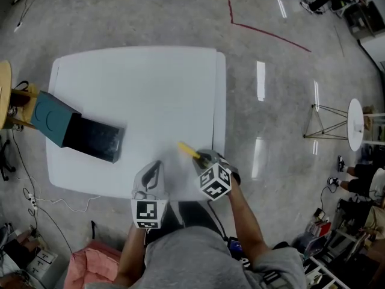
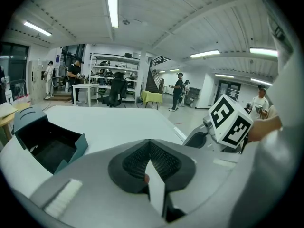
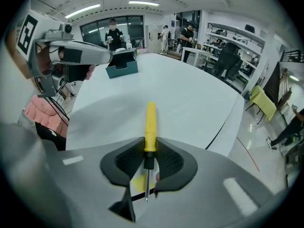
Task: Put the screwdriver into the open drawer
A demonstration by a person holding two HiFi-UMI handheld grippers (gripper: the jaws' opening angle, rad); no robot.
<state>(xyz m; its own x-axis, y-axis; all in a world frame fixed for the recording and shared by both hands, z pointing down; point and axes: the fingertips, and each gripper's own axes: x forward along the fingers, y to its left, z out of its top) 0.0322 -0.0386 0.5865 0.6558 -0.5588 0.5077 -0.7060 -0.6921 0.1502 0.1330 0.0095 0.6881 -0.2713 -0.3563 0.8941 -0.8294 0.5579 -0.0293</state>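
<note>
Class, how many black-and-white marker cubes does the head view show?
2. One cube rides the left gripper at the white table's near edge; the other rides the right gripper beside it. None looks hidden.

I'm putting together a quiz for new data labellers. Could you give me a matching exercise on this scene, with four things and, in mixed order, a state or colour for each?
Things
1. screwdriver
2. drawer
3. left hand-held gripper
4. right hand-held gripper

States
A. jaws together, nothing between them
B. pulled open
C. yellow handle
D. clamped on a tool

Pairs: 1-C, 2-B, 3-A, 4-D
</note>
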